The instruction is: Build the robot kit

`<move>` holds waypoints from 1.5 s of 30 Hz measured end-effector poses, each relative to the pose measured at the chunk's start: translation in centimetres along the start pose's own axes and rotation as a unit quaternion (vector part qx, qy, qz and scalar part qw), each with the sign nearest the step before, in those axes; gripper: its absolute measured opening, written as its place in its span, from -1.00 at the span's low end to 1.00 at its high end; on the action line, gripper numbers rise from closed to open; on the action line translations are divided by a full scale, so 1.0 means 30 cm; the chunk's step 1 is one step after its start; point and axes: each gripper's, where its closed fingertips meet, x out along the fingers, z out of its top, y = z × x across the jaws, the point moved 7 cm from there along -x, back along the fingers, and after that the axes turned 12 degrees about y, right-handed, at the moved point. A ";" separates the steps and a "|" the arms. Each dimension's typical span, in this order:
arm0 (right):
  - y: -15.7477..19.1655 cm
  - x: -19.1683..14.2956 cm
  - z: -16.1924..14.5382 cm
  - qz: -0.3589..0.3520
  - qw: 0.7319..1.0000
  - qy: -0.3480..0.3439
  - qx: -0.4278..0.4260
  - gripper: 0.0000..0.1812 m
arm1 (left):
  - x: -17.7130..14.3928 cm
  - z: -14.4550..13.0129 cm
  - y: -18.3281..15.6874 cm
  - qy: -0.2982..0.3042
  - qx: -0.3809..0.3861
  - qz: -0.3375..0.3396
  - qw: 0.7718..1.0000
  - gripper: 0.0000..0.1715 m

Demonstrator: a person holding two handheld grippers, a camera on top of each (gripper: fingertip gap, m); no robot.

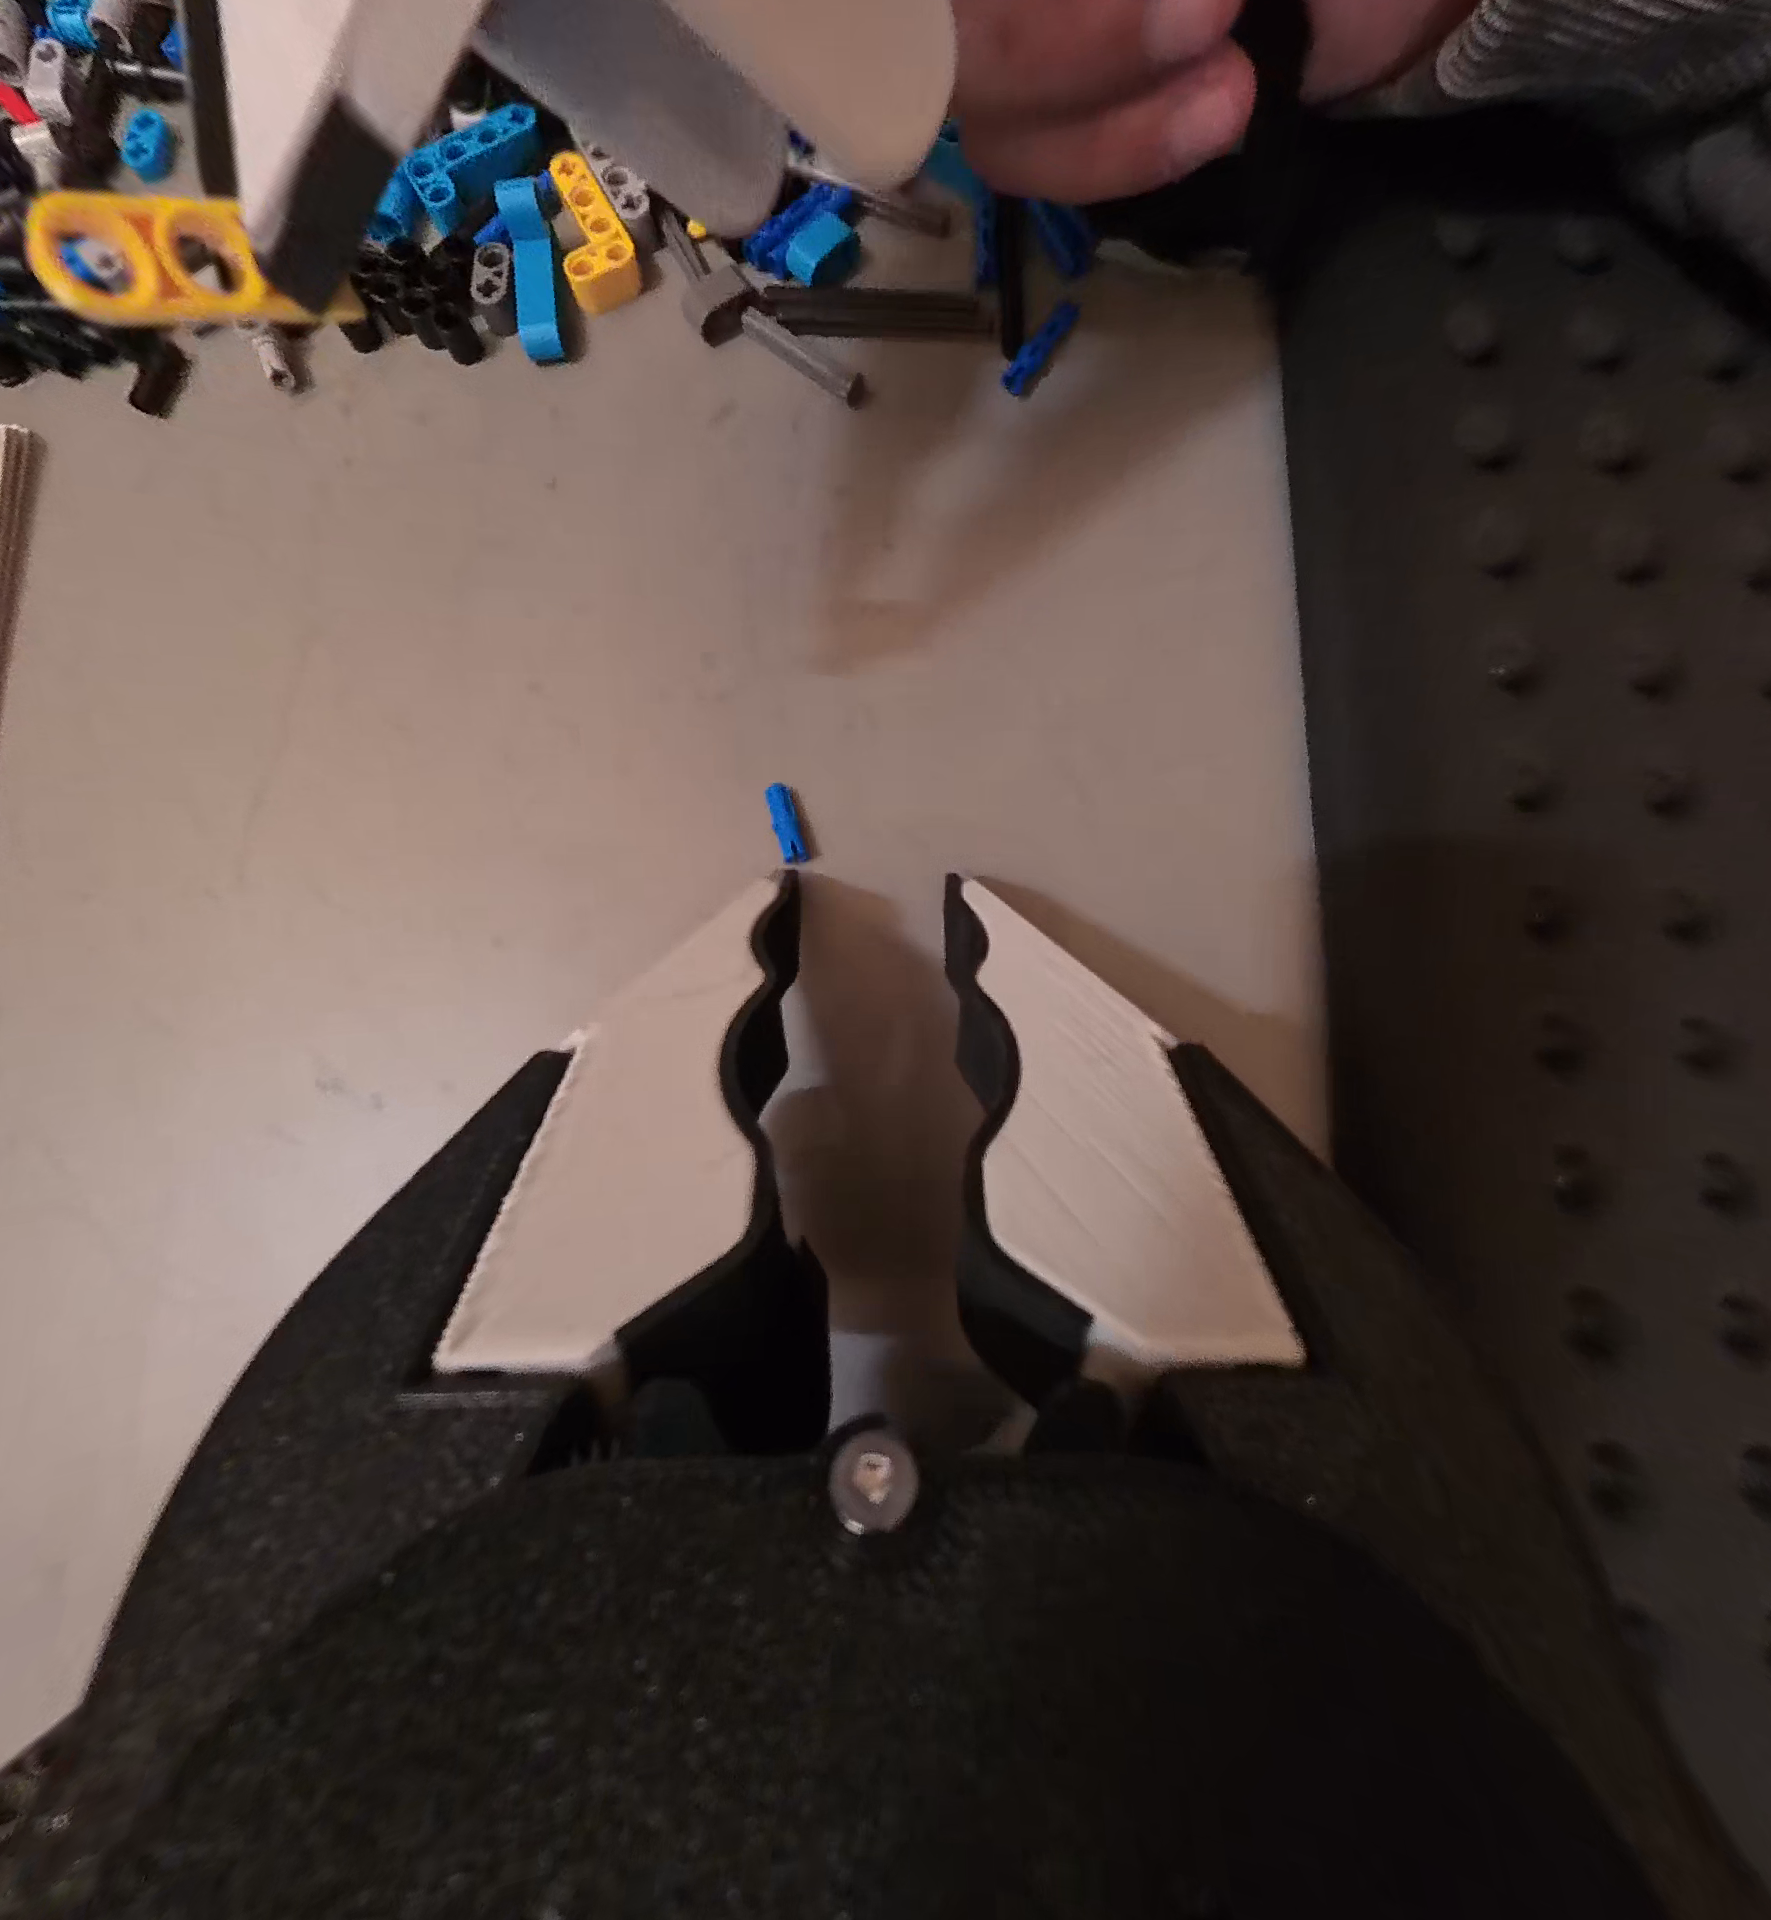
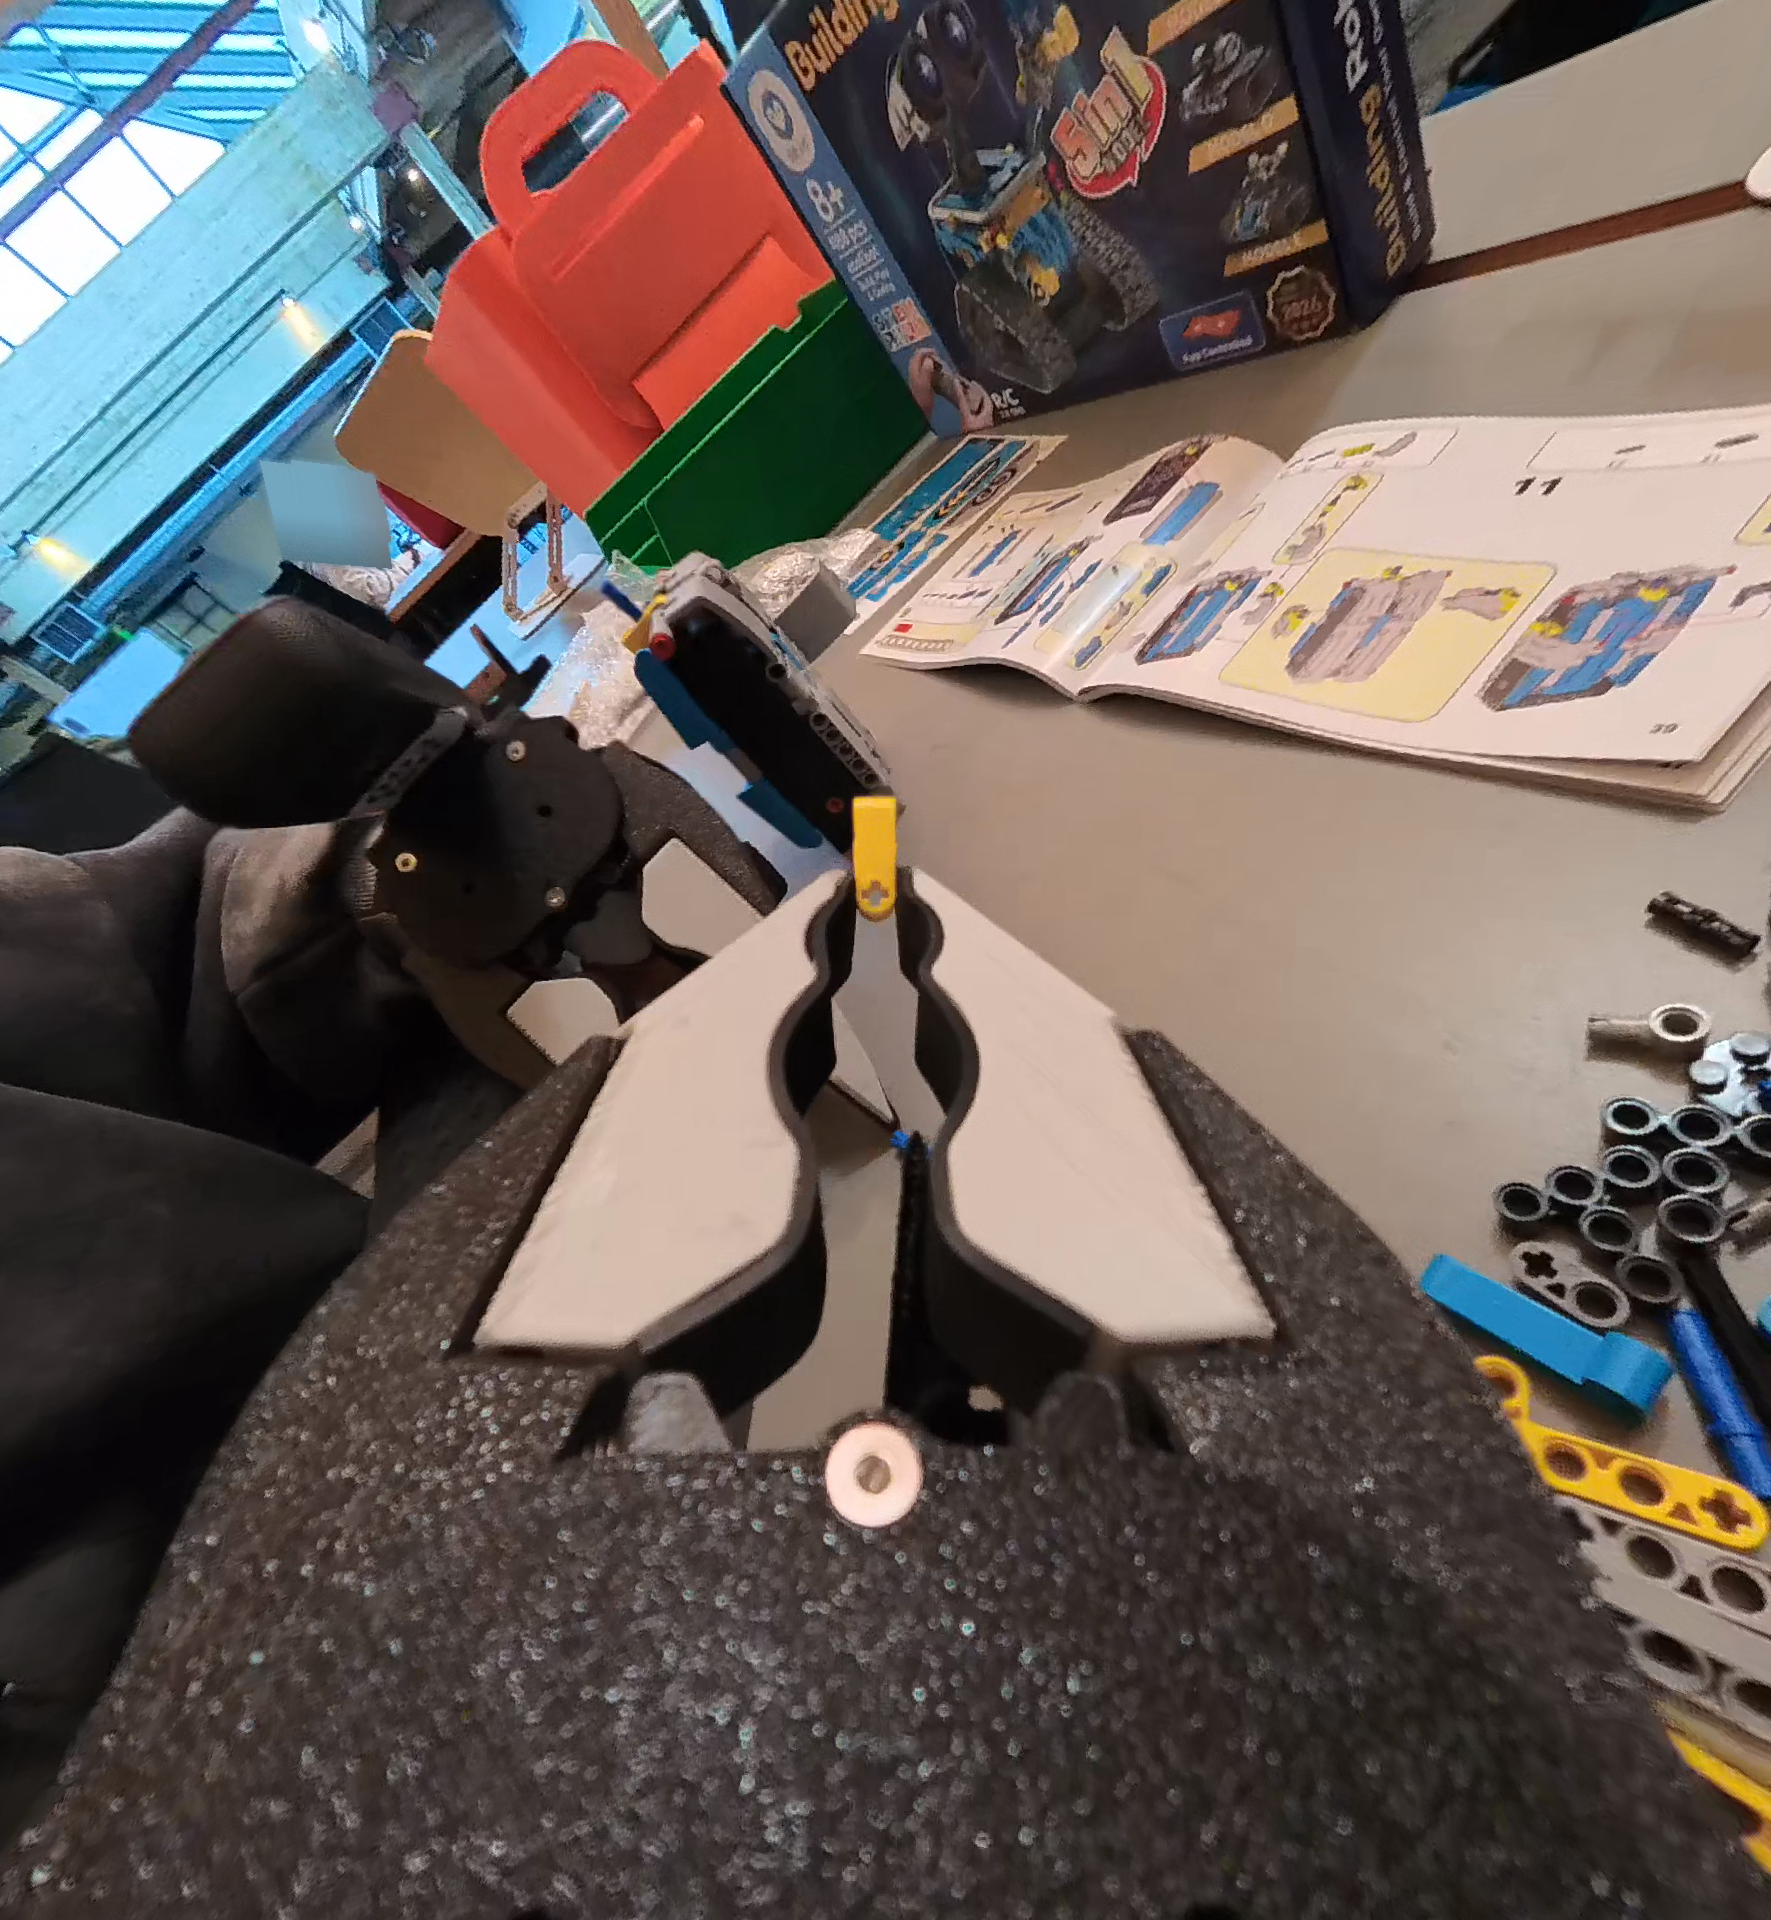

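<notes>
My left gripper (image 1: 870,881) is open and empty, low over the grey table (image 1: 445,727). A small blue pin (image 1: 787,823) lies just beyond its left fingertip. My right gripper (image 2: 876,891) is shut on a yellow beam (image 2: 874,857) that sticks up from its fingertips. In the left wrist view, the yellow beam (image 1: 138,260) hangs at the top left under a finger (image 1: 289,135) of the right gripper, above the loose parts. The left gripper (image 2: 507,821) also shows at the left of the right wrist view.
A pile of blue, black, yellow and grey parts (image 1: 507,249) lies at the far side. A dark studded mat (image 1: 1587,831) borders the right. An open instruction booklet (image 2: 1380,623), a partly built model (image 2: 756,675), printed boxes (image 2: 1068,187) and an orange and green case (image 2: 652,312) stand beyond. A hand (image 1: 1099,104) is at top. Left tips to right tips: about 11 cm.
</notes>
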 end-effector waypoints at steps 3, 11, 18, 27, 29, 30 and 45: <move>-0.004 0.004 -0.002 0.003 1.000 0.003 0.005 -0.92 | -0.003 0.000 -0.004 -0.001 0.003 0.006 1.000 -0.69; -0.005 0.012 -0.007 0.004 1.000 0.010 0.006 -0.92 | -0.006 0.006 0.008 -0.008 -0.008 0.018 1.000 -0.69; 0.003 0.016 -0.010 0.011 1.000 0.015 0.005 -0.92 | 0.003 0.015 0.036 -0.012 -0.048 0.018 0.999 -0.69; 0.009 0.017 -0.010 0.015 1.000 0.016 0.004 -0.92 | 0.022 0.030 0.054 -0.007 -0.089 0.019 0.996 -0.83; 0.008 0.018 -0.011 0.015 1.000 0.018 0.005 -0.92 | 0.025 0.033 0.053 -0.007 -0.089 0.019 0.996 -0.84; 0.009 0.019 -0.011 0.015 1.000 0.018 0.004 -0.92 | 0.026 0.034 0.052 -0.005 -0.085 0.022 0.996 -0.84; 0.087 -0.057 0.046 0.354 0.925 -0.104 0.089 -0.93 | -0.221 0.141 0.008 -0.231 -0.058 0.043 0.970 -0.96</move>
